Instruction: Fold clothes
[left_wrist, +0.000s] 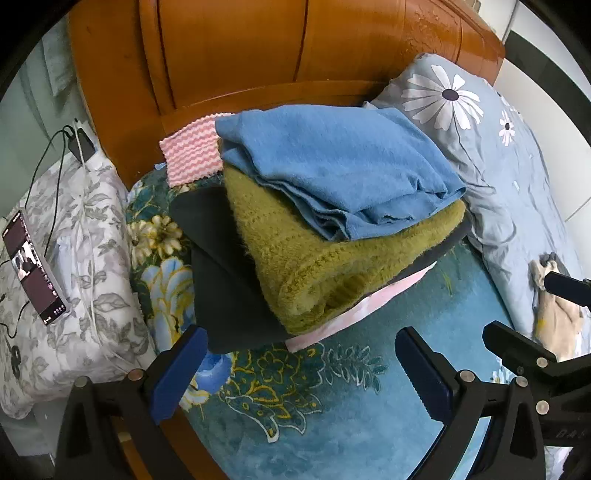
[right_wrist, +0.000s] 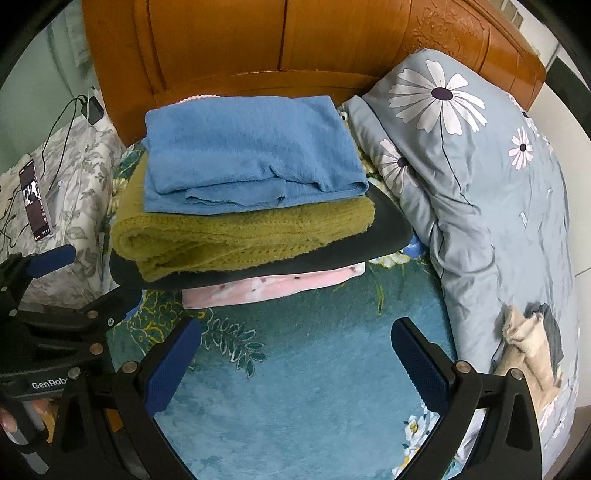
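Note:
A stack of folded clothes sits on the teal flowered bed cover (left_wrist: 332, 413) near the headboard. On top lies a blue garment (left_wrist: 332, 162) (right_wrist: 251, 155), under it an olive knit sweater (left_wrist: 325, 258) (right_wrist: 236, 232), then a dark garment (left_wrist: 225, 280) (right_wrist: 332, 247) and a pink one (left_wrist: 354, 314) (right_wrist: 273, 288). My left gripper (left_wrist: 301, 365) is open and empty, just in front of the stack. My right gripper (right_wrist: 295, 354) is open and empty, a little further back. An unfolded beige and grey garment (right_wrist: 532, 339) (left_wrist: 557, 310) lies on the quilt at the right.
A wooden headboard (right_wrist: 258, 44) stands behind the stack. A grey-blue daisy quilt (right_wrist: 480, 166) is bunched at the right. A grey floral pillow (left_wrist: 74, 258) at the left carries a phone (left_wrist: 33, 266) and charger cables. A pink striped cloth (left_wrist: 190, 155) lies behind the stack.

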